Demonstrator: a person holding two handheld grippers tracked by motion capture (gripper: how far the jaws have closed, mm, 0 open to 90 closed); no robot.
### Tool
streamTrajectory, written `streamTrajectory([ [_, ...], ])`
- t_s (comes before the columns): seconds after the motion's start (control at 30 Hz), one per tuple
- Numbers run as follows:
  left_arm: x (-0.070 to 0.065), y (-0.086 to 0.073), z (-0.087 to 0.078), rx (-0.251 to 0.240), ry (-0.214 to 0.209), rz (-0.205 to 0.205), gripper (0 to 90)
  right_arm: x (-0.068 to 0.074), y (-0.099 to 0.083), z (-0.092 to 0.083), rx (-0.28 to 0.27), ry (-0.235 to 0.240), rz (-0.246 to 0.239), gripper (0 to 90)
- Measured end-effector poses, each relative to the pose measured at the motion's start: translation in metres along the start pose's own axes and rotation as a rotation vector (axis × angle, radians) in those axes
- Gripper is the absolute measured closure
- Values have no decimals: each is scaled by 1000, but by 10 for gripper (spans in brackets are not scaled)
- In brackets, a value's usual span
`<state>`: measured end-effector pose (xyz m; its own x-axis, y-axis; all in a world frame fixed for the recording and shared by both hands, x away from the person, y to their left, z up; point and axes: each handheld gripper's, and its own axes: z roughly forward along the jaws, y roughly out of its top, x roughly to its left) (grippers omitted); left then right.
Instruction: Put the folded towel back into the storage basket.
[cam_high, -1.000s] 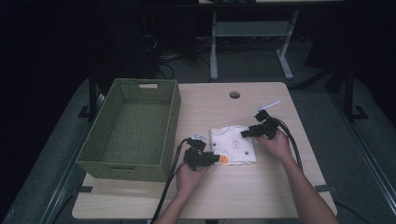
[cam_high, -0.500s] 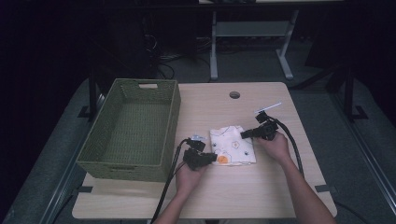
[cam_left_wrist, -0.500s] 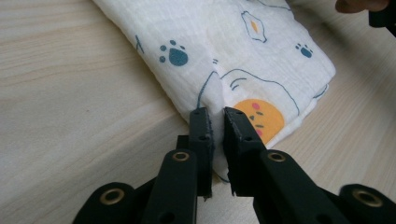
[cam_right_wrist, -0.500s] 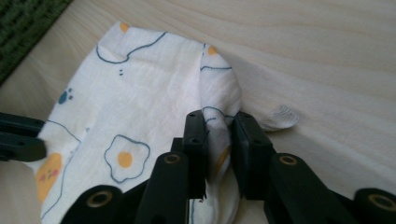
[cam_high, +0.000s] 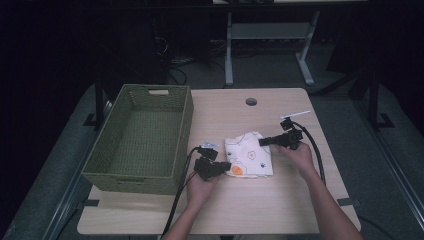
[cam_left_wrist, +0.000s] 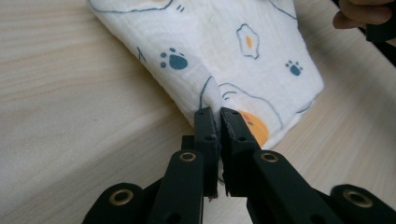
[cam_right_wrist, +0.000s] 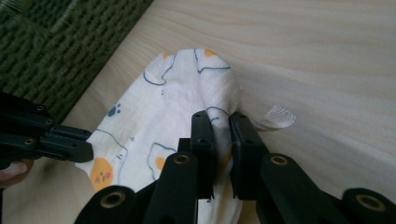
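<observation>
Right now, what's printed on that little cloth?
The cloth is white with blue paw prints, fried eggs and orange spots, clearest in the left gripper view.

cloth (cam_left_wrist: 243, 51): soft white crinkled fabric, printed, matt
table (cam_high: 280, 200): pale wood grain, smooth, slight sheen
basket (cam_high: 140, 137): green woven fibre, rough
left gripper (cam_left_wrist: 219, 116): black matt plastic, brass-coloured rivets

Cloth (cam_high: 248, 156): small, white, crinkled weave, printed with blue paw marks, outlined fried eggs and orange blobs. Folded into a rough square, lying flat on the table just right of centre in the high view. Lower-left corner pinched up into a ridge in the left gripper view (cam_left_wrist: 243, 56); right edge bunched, a small white tag beside it, in the right gripper view (cam_right_wrist: 159, 116).
</observation>
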<state>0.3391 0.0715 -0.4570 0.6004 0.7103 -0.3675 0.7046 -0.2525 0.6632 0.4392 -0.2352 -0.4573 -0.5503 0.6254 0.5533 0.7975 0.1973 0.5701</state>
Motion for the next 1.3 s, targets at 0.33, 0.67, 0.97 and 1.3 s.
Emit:
streamTrajectory([
  [0.33, -10, 17, -19, -19, -13, 32, 863, 12, 5, -17, -46, 34, 6, 812],
  [0.67, -13, 36, -40, -34, -35, 52, 864, 21, 13, -32, -84, 63, 15, 812],
  [0.97, -11, 48, -59, -36, -52, 62, 864, 31, 22, -38, -89, 71, 25, 812],
  [1.3, -5, 62, -82, -46, -67, 71, 864, 51, 40, -40, -105, 82, 18, 812],
])
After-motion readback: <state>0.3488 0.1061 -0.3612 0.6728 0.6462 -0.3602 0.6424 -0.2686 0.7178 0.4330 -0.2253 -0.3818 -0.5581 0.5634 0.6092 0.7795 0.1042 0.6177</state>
